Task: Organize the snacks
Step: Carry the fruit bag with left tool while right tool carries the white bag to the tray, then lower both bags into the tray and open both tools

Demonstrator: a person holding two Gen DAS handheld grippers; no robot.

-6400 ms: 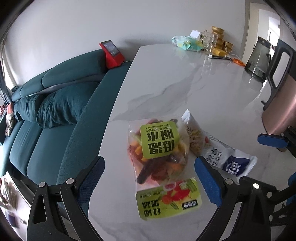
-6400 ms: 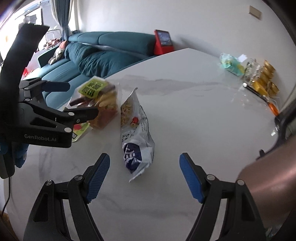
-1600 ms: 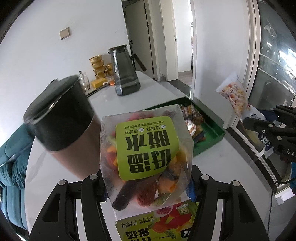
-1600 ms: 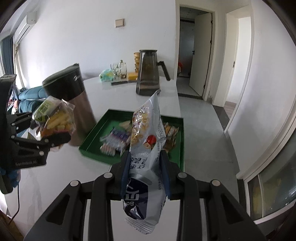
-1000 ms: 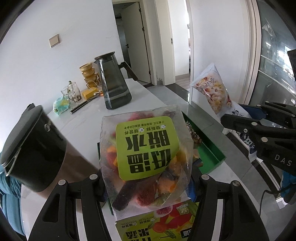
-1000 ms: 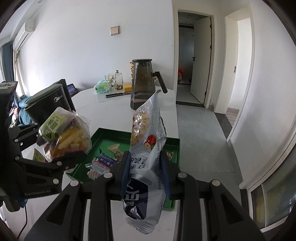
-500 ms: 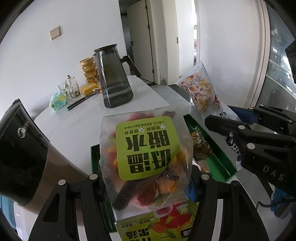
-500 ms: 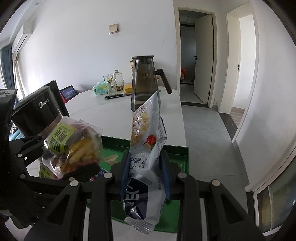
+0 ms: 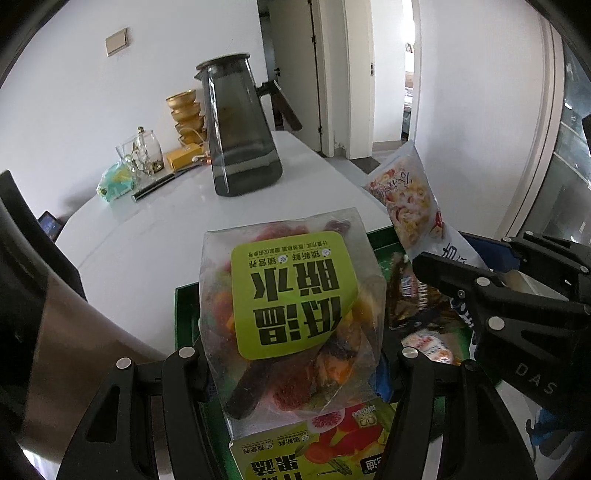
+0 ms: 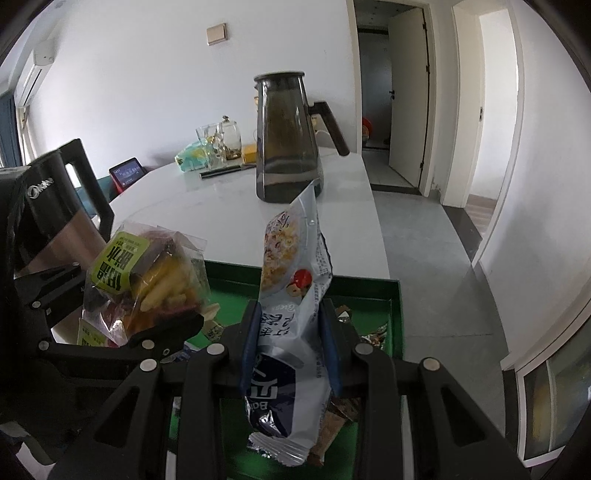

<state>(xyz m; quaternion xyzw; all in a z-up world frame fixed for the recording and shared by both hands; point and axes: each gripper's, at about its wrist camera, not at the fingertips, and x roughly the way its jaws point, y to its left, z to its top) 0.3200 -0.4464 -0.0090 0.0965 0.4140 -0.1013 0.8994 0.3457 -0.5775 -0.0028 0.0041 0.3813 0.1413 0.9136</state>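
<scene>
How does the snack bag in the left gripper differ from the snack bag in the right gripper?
The dried fruit bag is clear with a green label, so its colourful pieces show; the cereal bag is opaque, white and dark blue, with a printed picture. The dried fruit bag looks wide and puffy, the cereal bag narrow and tall. Both are held upright, one in the left gripper, one in the right gripper, above the green tray.

White walls [image 10: 147, 74] with a beige switch plate [image 10: 216, 33]; wall-mounted air conditioner [image 10: 33, 74] at upper left; white marble tabletop [image 10: 229, 206]; grey tiled floor [image 10: 424, 258]; open white door [image 10: 406, 92] onto a dim hallway.
</scene>
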